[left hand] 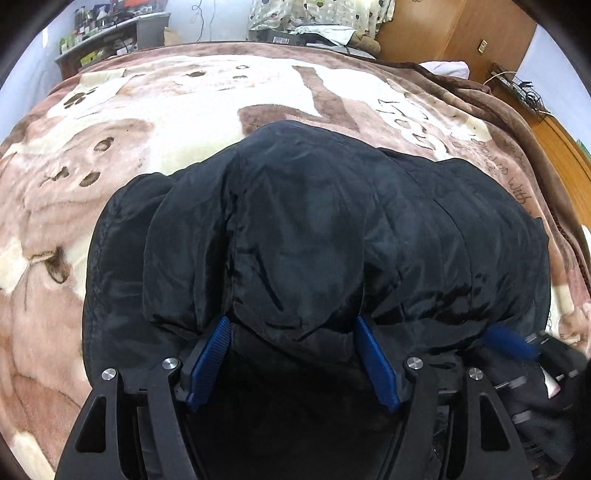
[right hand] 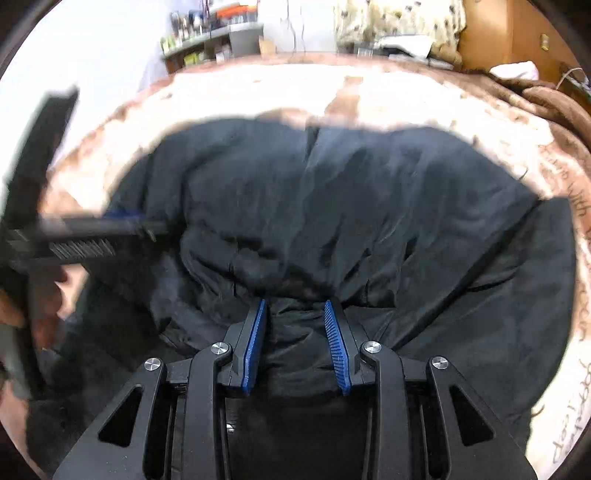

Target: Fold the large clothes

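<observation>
A black padded jacket (left hand: 314, 229) lies folded in a bulky heap on a pink and cream blanket (left hand: 147, 103). My left gripper (left hand: 291, 323) points down at the jacket's near edge. Its jaws stand wide apart, with the edge of the fabric lying between the blue pads (left hand: 208, 354). In the right wrist view the jacket (right hand: 351, 206) fills the middle. My right gripper (right hand: 295, 304) is partly open over a loose bunch of cloth, its pads (right hand: 255, 343) not pressing on it. The left gripper (right hand: 122, 221) and a hand (right hand: 48, 306) show blurred at the left.
The blanket covers a bed. A brown throw (left hand: 480, 96) is bunched at its right edge. Behind the bed are a cluttered shelf (left hand: 110, 33), a pile of things (left hand: 321, 35) and a wooden wardrobe (left hand: 454, 33). A wire basket (left hand: 517, 85) sits far right.
</observation>
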Demonstrator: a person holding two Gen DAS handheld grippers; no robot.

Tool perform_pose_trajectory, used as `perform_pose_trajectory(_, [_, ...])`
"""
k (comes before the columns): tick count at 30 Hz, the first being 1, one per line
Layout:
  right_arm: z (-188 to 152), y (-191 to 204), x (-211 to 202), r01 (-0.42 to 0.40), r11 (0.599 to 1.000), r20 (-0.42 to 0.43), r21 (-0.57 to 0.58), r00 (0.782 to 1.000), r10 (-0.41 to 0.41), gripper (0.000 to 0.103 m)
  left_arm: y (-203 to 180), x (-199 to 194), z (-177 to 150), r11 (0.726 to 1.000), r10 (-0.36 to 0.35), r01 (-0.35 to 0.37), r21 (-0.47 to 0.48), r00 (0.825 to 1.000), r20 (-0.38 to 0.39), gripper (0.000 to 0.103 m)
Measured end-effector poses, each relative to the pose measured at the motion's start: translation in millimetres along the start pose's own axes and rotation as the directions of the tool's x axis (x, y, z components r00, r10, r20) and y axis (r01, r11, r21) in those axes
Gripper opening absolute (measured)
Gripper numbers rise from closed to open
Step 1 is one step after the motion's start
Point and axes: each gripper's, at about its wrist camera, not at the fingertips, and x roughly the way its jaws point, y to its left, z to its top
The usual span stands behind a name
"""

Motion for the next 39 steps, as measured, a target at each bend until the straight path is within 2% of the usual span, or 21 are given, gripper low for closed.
perform_pose_trajectory(1, [4, -3, -10, 0.007, 1.0, 0.041, 0.002, 0.999, -0.007, 0.034, 1, 0, -1, 1.0, -0.002, 0.002, -0.002, 1.0, -0.002, 0.07])
perform_pose_trajectory(3, [15, -11, -31, 0.086, 0.996, 0.146, 0.004, 0.986, -0.085, 0.034, 3, 0, -2, 1.0, -0.005, 0.005, -0.017, 1.0, 0.0, 0.071])
perform_pose_trajectory(5, [28, -18, -41, 0.199, 0.98, 0.207, 0.002, 0.959, -0.195, 0.045, 1, 0, -3, 1.0, 0.003, -0.003, -0.018, 1.0, 0.004, 0.071])
perform_pose_trajectory(7, [39, -27, -35, 0.227, 0.974, 0.198, 0.008, 0.954, -0.225, 0.051, 0, 0, -4, 1.0, 0.011, -0.011, -0.01, 1.0, 0.005, 0.072])
perform_pose_trajectory(9, [43, -43, -17, 0.262, 0.964, 0.139, 0.034, 0.954, -0.265, 0.051, 0, 1, -4, 1.0, 0.008, -0.008, -0.009, 1.0, 0.004, 0.072])
perform_pose_trajectory(12, [33, -58, 2, 0.242, 0.967, 0.075, 0.076, 0.966, -0.247, 0.051, 1, 2, -3, 1.0, -0.005, 0.005, 0.007, 1.0, 0.003, 0.072])
perform_pose_trajectory(15, [19, -49, 17, 0.294, 0.956, 0.048, -0.013, 0.955, -0.293, 0.051, 1, 4, -3, 1.0, -0.013, 0.013, 0.017, 1.0, 0.007, 0.072])
perform_pose_trajectory(17, [16, -48, 24, 0.306, 0.952, 0.056, -0.029, 0.951, -0.304, 0.051, 0, 5, -3, 1.0, -0.009, 0.009, 0.027, 1.0, 0.011, 0.072])
perform_pose_trajectory(22, [8, -61, 34, 0.242, 0.969, 0.051, 0.042, 0.968, -0.244, 0.051, -2, 9, -5, 0.999, -0.005, 0.004, 0.038, 1.0, 0.025, 0.072])
perform_pose_trajectory(28, [7, -58, 38, 0.243, 0.969, 0.039, 0.046, 0.969, -0.245, 0.051, -5, 9, -9, 0.999, 0.009, -0.01, 0.031, 0.999, 0.036, 0.073])
perform_pose_trajectory(32, [11, -55, 32, 0.255, 0.967, 0.016, 0.032, 0.967, -0.255, 0.051, -7, 4, -10, 0.999, 0.02, -0.021, 0.027, 0.999, 0.03, 0.076])
perform_pose_trajectory(36, [18, -53, 2, 0.254, 0.964, 0.033, 0.079, 0.966, -0.257, 0.051, 3, -11, -12, 0.997, -0.006, 0.003, -0.08, 0.999, -0.034, 0.082])
perform_pose_trajectory(39, [15, -50, -36, 0.238, 0.964, 0.091, 0.118, 0.964, -0.249, 0.051, 3, -38, -20, 0.998, 0.017, -0.016, -0.063, 1.0, 0.011, 0.082])
